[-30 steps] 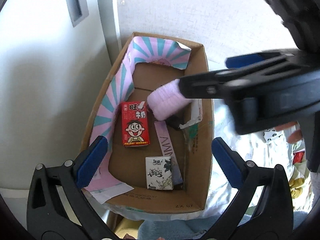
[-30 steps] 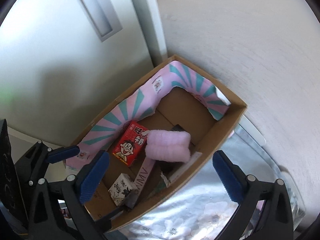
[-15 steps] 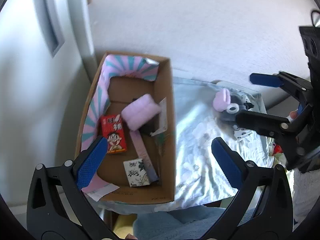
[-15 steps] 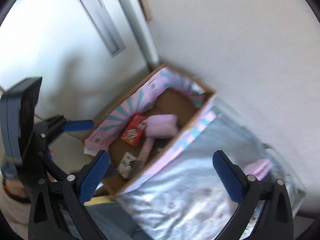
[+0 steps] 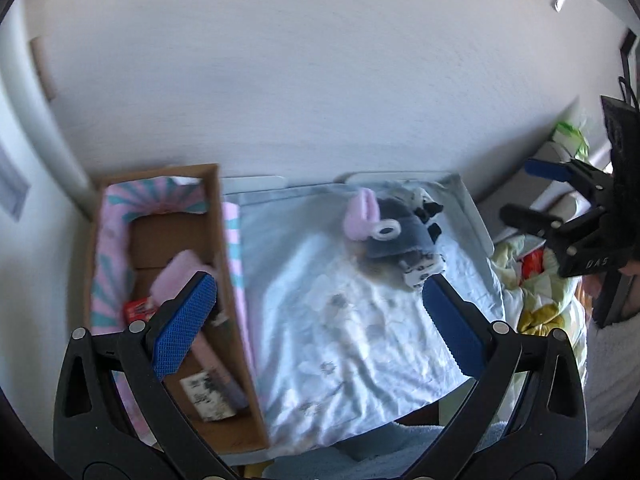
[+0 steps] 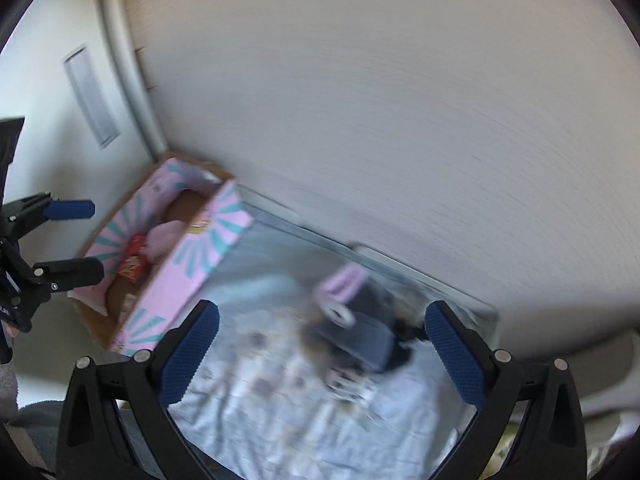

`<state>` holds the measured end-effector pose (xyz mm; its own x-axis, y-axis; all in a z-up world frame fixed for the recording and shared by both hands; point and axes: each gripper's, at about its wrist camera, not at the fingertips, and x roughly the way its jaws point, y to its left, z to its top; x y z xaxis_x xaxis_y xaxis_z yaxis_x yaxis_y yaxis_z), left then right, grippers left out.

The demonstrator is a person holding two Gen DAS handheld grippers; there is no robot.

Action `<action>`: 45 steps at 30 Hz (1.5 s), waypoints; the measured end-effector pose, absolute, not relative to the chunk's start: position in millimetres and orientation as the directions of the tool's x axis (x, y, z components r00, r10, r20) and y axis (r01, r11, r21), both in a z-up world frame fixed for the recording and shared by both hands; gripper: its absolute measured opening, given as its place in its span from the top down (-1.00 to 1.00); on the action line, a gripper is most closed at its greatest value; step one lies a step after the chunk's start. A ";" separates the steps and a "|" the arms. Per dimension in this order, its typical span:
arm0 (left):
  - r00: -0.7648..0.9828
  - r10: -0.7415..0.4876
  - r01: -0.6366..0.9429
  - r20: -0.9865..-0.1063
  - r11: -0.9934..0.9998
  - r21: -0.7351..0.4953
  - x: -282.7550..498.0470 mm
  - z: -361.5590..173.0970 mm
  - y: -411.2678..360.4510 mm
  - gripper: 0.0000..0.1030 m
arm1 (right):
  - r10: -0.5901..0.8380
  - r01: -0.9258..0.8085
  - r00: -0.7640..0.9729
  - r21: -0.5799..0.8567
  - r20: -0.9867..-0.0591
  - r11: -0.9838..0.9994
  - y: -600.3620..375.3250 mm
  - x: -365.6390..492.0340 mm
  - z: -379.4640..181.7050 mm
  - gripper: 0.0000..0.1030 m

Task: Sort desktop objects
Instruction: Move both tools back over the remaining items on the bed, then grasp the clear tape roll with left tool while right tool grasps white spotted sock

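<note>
A cardboard box (image 5: 236,344) with pink and teal lining stands at the left of a small table. Inside lie a pink fluffy roll (image 5: 176,276), a red milk carton (image 5: 138,309) and a small tissue pack (image 5: 206,398). At the back of the pale floral cloth (image 5: 352,344) sits a pile: a grey pouch (image 5: 400,236), a pink item (image 5: 360,216) and black-and-white patterned pieces (image 5: 420,274). My left gripper (image 5: 320,328) hovers open and empty above the table. My right gripper (image 6: 324,354) is open and empty over the blurred pile (image 6: 360,336).
A white wall (image 5: 320,80) runs directly behind the table, with a pale door (image 6: 60,92) to the left of the box. Crumpled yellow-green fabric and bags (image 5: 536,288) lie off the table's right edge. Blue-grey cloth (image 5: 400,448) lies at the front edge.
Both grippers pulled back and swung right from over the box towards the pile on the cloth. The pink roll stays in the box, let go by the right gripper.
</note>
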<state>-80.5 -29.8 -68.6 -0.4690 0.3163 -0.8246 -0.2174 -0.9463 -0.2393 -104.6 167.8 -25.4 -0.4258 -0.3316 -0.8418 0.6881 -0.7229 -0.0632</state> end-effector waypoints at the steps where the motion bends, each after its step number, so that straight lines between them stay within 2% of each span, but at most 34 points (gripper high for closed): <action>1: -0.469 0.322 -0.229 -0.823 -0.944 -0.239 -83.2 -70.1 -24.1 -1.00 | -0.314 0.666 -0.442 -0.073 -0.840 -0.742 177.9 -107.8 -25.2 -0.99; 6: -0.496 0.359 -0.310 -0.791 -0.924 -0.225 -93.4 -73.4 9.5 -1.00 | -0.269 0.576 -0.488 -0.075 -0.831 -0.814 223.4 -118.5 -33.0 -0.99; 14: -0.417 0.369 -0.377 -0.831 -0.902 -0.212 -122.5 -111.3 61.6 -0.98 | -0.278 0.486 -0.430 0.040 -0.859 -0.873 267.5 -120.6 -76.2 -0.99; 23: -0.433 0.302 -0.281 -0.849 -0.941 -0.191 -144.6 -171.5 107.0 -0.94 | -0.271 0.483 -0.368 0.066 -0.889 -0.873 261.3 -111.1 -141.4 -0.99; 25: -0.462 0.288 -0.250 -0.839 -0.950 -0.189 -151.0 -182.9 112.1 -0.84 | -0.285 0.504 -0.361 0.072 -0.888 -0.861 255.0 -109.3 -154.9 -0.99; 27: -0.470 0.282 -0.228 -0.836 -0.954 -0.193 -157.0 -195.5 117.2 -0.63 | -0.291 0.530 -0.352 0.067 -0.889 -0.846 247.0 -107.8 -169.5 -0.99; 32: -0.479 0.264 -0.160 -0.837 -0.964 -0.213 -166.1 -226.3 121.7 -0.56 | -0.279 0.585 -0.372 0.010 -0.885 -0.811 229.9 -104.2 -194.2 -0.98; 37: -0.481 0.265 -0.116 -0.836 -0.964 -0.239 -169.0 -240.5 119.5 -0.55 | -0.270 0.636 -0.354 -0.018 -0.896 -0.772 215.9 -105.8 -211.9 -0.68; 38: -0.486 0.265 -0.104 -0.833 -0.964 -0.246 -169.1 -242.2 117.6 -0.49 | -0.259 0.643 -0.351 -0.030 -0.900 -0.765 213.5 -107.0 -215.6 -0.62; 40: -0.489 0.269 -0.090 -0.830 -0.962 -0.259 -169.5 -244.8 114.7 -0.34 | -0.264 0.651 -0.324 -0.012 -0.908 -0.759 211.7 -110.5 -220.9 -0.35; 43: -0.475 0.283 -0.083 -0.833 -0.957 -0.278 -169.1 -248.3 112.5 -0.17 | -0.283 0.671 -0.318 -0.004 -0.905 -0.741 213.1 -113.3 -221.4 -0.24; 45: -0.467 0.291 -0.079 -0.835 -0.954 -0.288 -169.5 -249.9 111.4 0.05 | -0.287 0.667 -0.319 0.001 -0.904 -0.745 214.6 -114.8 -219.6 -0.10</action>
